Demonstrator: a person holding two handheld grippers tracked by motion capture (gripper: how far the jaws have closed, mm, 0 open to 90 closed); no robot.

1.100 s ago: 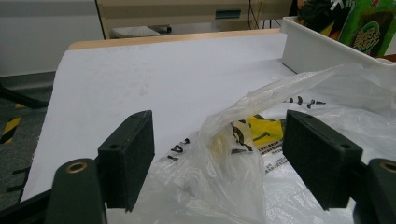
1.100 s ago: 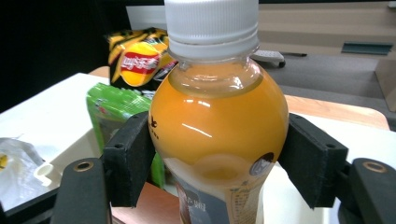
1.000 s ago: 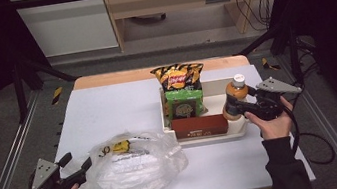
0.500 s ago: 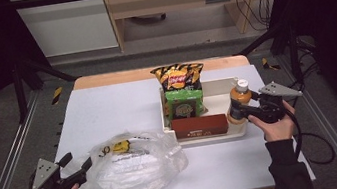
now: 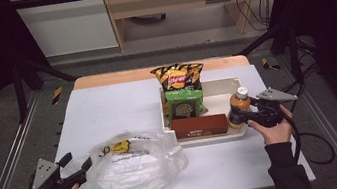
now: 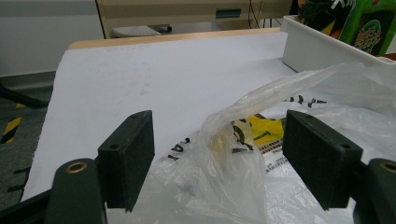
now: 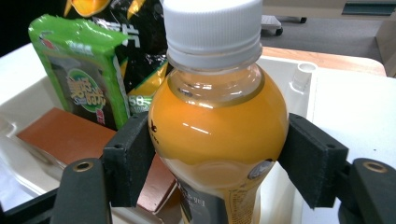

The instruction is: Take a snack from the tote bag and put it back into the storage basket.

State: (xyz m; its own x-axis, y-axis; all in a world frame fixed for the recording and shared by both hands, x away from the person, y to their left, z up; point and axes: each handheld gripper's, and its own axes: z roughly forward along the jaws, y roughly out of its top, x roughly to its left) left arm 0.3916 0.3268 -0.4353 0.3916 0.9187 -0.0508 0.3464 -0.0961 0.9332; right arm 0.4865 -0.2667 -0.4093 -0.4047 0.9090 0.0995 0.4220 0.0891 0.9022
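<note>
White desk: right gripper (image 5: pixel 241 115) jaws clamp the juice bottle (image 5: pixel 237 109) in the lower-right tray (image 5: pixel 216 89), unbagged; left gripper (image 5: pixel 77 167) jaws gape around the plastic bag (image 5: pixel 134 168).

Bottle (image 7: pixel 218 135): clear glossy plastic, white ribbed plastic cap, printed label low on body.
Bag (image 5: pixel 134 166): thin crinkled translucent plastic, shiny.
Tray (image 5: pixel 222 92): smooth white plastic.
Green packet (image 7: pixel 86 70) at bottle's 10 o'clock: glossy foil.
Brown box (image 5: pixel 199 126): matt card.
Tabletop (image 5: pixel 108 108): matt white, wood edge.
Right gripper (image 7: pixel 219 158) pads: matt black, rubbery.
</note>
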